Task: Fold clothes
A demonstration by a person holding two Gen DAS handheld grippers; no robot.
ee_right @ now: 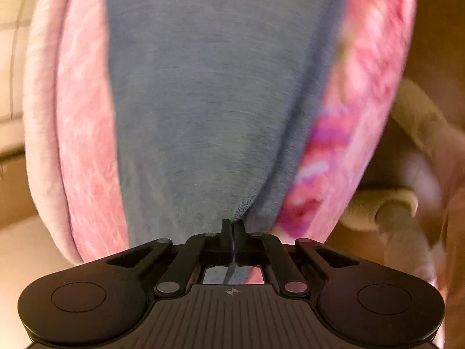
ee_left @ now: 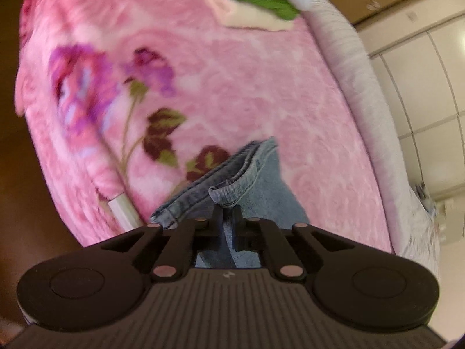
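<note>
My left gripper point(ee_left: 228, 213) has its jaws pinched tight on a hemmed edge of the jeans point(ee_left: 255, 180), which lie on the pink flowered blanket point(ee_left: 232, 87) over the bed. My right gripper point(ee_right: 233, 226) is clamped just as tight on a fold of the same denim point(ee_right: 209, 101). The cloth is soft but thick and fairly heavy, so it should drape and sag between my grips. Seams and hems give the firmest hold.
</note>
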